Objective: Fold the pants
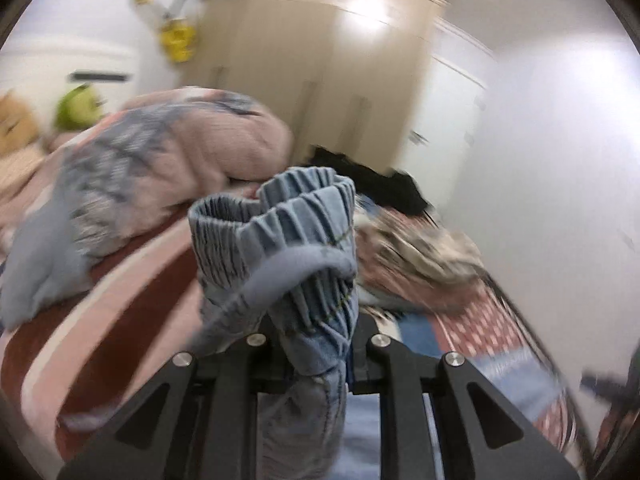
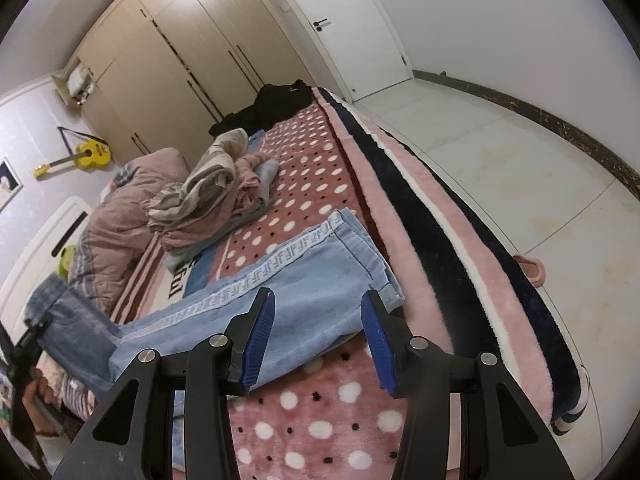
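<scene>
Light blue jeans (image 2: 280,296) with a patterned side stripe lie across the pink dotted blanket (image 2: 320,420) on the bed, legs toward the bed's edge. My left gripper (image 1: 316,340) is shut on the jeans' elastic waistband (image 1: 280,232), which bunches up in front of its camera; it also shows at the left of the right wrist view (image 2: 36,332), holding the waist end raised. My right gripper (image 2: 318,336) is open with blue pads (image 2: 258,340), hovering just above the jeans' legs, holding nothing.
A pile of clothes (image 2: 216,196) and a black garment (image 2: 276,108) lie further along the bed. A pink quilt (image 2: 132,208) is heaped by the headboard. Beyond stand a wardrobe (image 2: 180,52), a door (image 2: 352,20), tiled floor (image 2: 520,180) and a slipper (image 2: 528,268).
</scene>
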The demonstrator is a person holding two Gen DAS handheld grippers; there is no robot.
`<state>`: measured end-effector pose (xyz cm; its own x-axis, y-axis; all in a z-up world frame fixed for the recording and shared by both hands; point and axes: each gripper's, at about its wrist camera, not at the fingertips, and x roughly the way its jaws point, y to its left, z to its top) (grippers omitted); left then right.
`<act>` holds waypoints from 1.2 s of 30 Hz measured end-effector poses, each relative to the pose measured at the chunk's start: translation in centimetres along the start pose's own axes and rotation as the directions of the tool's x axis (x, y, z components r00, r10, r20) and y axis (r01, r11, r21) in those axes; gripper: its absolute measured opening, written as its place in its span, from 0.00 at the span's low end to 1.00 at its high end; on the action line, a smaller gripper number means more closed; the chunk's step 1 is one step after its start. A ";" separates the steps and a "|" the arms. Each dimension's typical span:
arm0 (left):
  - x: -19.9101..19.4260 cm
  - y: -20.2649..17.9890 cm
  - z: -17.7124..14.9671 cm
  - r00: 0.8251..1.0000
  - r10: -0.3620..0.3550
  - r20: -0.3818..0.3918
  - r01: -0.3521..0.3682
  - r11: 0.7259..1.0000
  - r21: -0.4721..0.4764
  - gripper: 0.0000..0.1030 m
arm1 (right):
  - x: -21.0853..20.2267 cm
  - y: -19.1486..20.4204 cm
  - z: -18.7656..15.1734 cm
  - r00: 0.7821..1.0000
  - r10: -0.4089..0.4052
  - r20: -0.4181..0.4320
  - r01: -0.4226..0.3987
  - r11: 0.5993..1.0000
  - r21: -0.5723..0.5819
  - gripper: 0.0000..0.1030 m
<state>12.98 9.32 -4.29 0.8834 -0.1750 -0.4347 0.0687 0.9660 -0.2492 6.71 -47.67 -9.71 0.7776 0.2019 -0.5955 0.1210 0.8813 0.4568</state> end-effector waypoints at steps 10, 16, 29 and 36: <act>6.9 -8.8 -9.5 0.919 -0.176 -0.354 0.249 0.953 0.172 0.15 | 0.3 -0.2 -0.4 1.000 0.015 -0.023 -0.015 1.000 -0.003 0.40; 5.7 -8.1 -10.9 0.853 -0.301 -0.426 0.376 0.921 0.103 0.60 | 2.4 1.9 -1.3 0.995 0.056 -0.084 -0.059 0.998 -0.031 0.40; -1.7 -1.9 -8.7 0.956 -0.135 -0.259 0.146 0.989 0.022 0.67 | 12.3 18.7 -5.2 0.894 0.306 -0.328 -0.379 0.906 -0.189 0.57; -1.1 1.5 -10.1 0.962 -0.094 -0.256 0.074 0.993 -0.087 0.67 | 16.2 22.7 -9.0 0.897 0.239 -0.373 -0.346 0.903 -0.253 0.48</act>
<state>7.43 9.03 -12.87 0.7248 -0.3079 -0.6163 0.0931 0.9301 -0.3552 16.51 -20.58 -14.97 0.4960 0.5511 -0.6711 -0.3159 0.8344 0.4517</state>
